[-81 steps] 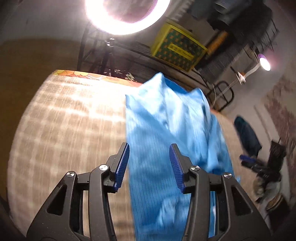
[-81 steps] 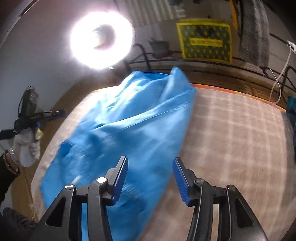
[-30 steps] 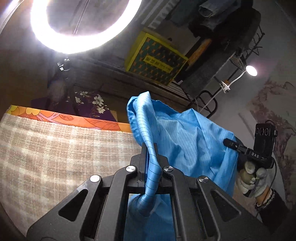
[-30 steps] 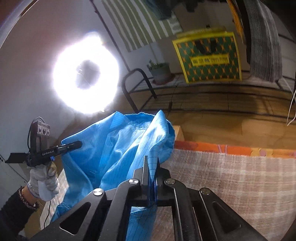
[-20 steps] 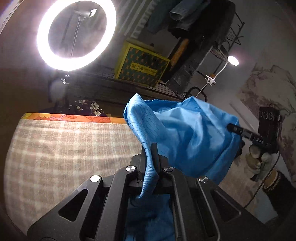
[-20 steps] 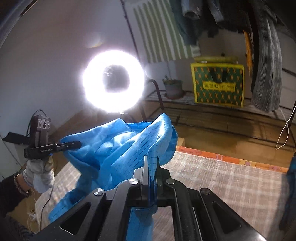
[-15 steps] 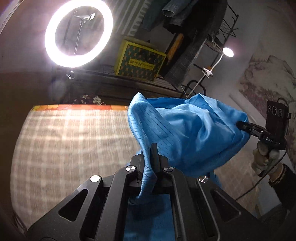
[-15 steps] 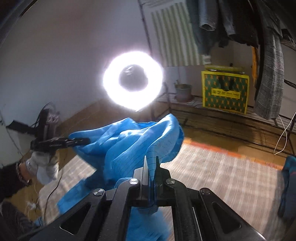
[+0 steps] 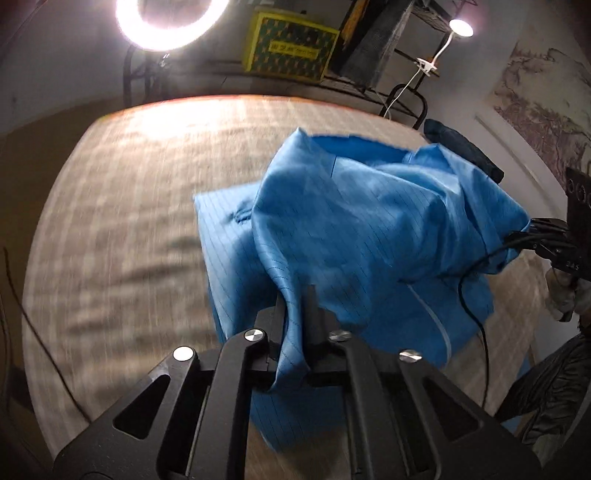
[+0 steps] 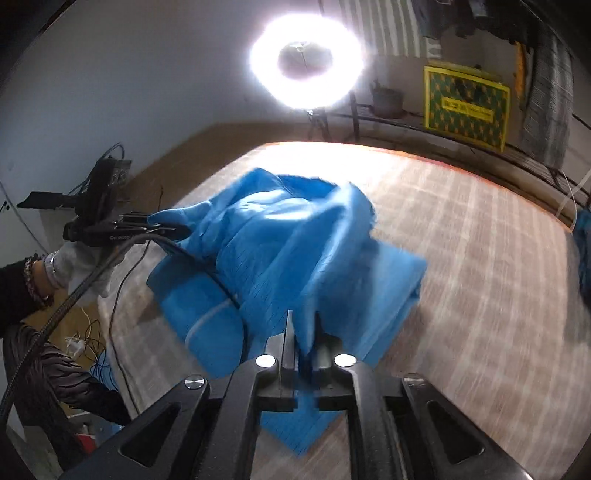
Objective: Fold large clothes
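Note:
A large blue garment lies partly on the plaid-covered table, its upper part lifted and draped back over the lower part. My left gripper has a fold of the blue cloth between its fingers, and its jaws are opening slightly. In the right wrist view my right gripper holds another edge of the garment, its jaws also starting to part. Each gripper shows in the other's view: the right gripper at the garment's right edge, the left gripper at its left, in a gloved hand.
A ring light and a yellow box on a metal rack stand behind the table's far edge. A dark blue cloth lies at the table's far right corner. Cables trail off the left gripper. Bare plaid table lies right of the garment.
Both grippers have carried the garment's held edge from up in the air back and down over the table. The lifted cloth now hangs over the part lying flat. Small gaps have appeared between the fingers.

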`<state>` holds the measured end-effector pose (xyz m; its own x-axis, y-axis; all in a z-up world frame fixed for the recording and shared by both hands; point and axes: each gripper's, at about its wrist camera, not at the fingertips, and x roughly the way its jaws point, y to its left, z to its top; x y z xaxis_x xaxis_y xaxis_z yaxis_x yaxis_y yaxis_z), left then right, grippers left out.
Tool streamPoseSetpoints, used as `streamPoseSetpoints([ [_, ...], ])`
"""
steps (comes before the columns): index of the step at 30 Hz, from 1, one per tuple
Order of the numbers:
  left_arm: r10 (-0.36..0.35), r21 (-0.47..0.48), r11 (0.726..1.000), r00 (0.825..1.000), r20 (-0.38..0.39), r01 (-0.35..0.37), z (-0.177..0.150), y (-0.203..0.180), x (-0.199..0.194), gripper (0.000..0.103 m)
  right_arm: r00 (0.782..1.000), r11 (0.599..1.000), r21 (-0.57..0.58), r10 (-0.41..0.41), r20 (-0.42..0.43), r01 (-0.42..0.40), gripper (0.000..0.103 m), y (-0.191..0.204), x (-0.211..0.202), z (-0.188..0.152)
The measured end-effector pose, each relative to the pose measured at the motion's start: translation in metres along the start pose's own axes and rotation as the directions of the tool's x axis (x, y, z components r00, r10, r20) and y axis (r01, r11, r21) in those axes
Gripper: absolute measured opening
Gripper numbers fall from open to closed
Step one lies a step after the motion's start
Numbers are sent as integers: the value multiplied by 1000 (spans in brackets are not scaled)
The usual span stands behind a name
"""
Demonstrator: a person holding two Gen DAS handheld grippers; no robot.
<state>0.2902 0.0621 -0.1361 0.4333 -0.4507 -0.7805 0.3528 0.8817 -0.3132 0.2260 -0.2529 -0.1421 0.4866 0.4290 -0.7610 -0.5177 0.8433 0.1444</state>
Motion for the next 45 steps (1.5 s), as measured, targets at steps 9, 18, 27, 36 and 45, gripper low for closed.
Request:
streamPoseSetpoints([
  [9,-48,-9,999,986,162,50,-28,-35,-128,18,976,997,77,-6,215,-11,30,8,-114,-9],
  [18,-68,-13,997,967,244,73,-53,-90,-260,19,928,1000,-1,-21,371,23,30,54,-240,-24],
  [27,-57,-16,998,936,347,67,-46,-115,-365,22,890,998,-28,-34,455,53,31,69,-316,-30],
  [36,23,-52,999,911,411,-2,-9,-109,-419,42,868,997,20,-80,490,80,31,50,-350,-11],
  [45,13,-123,992,947,321,28,9,-66,-328,62,907,998,45,-63,416,49,35,27,-308,-1],
])
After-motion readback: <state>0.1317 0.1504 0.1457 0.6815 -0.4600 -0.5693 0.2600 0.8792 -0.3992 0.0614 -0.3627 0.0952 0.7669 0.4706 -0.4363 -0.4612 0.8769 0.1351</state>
